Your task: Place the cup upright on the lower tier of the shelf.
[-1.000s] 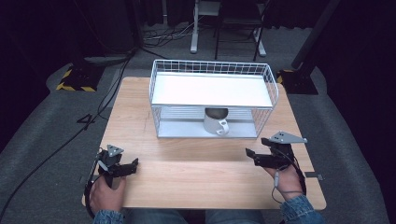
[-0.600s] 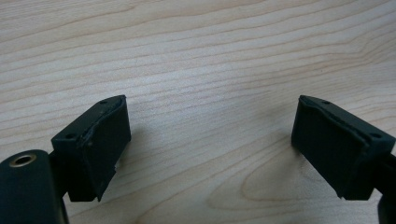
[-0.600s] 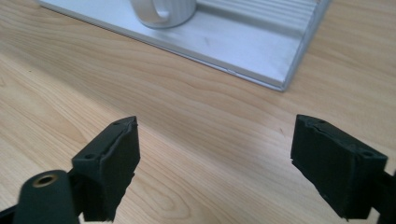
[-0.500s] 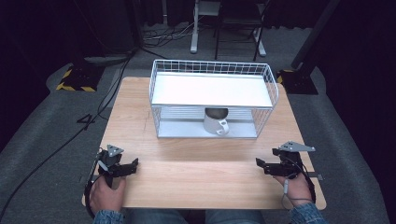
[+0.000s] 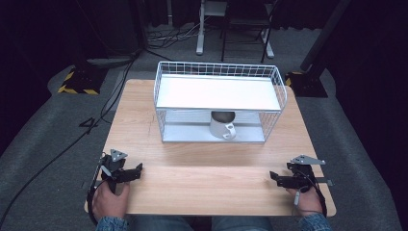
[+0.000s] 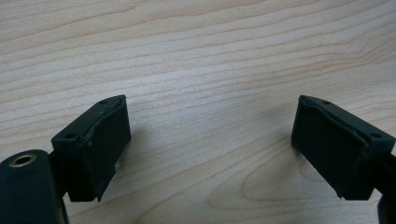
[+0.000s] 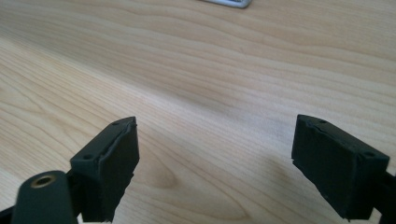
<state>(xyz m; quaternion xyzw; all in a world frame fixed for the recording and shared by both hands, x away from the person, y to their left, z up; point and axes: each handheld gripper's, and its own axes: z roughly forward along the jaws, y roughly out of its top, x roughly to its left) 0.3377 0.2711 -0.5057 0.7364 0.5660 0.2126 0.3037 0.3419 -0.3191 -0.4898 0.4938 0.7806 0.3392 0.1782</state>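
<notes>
A white wire basket (image 5: 276,77) stands at the back middle of the wooden table (image 5: 202,185). A white shelf board lies across its top, and under it a white mug (image 5: 221,127) stands upright with its handle toward me. My left gripper (image 5: 136,170) rests low at the table's front left, open, with bare wood between its jaws (image 6: 210,135). At the front right my right gripper (image 5: 273,177) sits low over the table. Its jaws have just been opening and now stand open, with nothing but wood between them (image 7: 215,158).
Bare wood stretches between the two grippers and up to the basket's front. Beyond the table are dark grey floor, cables, a yellow-and-black striped base (image 5: 77,82) at the back left and chair legs (image 5: 231,43) behind.
My right gripper has come down and back toward the table's front right edge. The left gripper has stayed where it was.
</notes>
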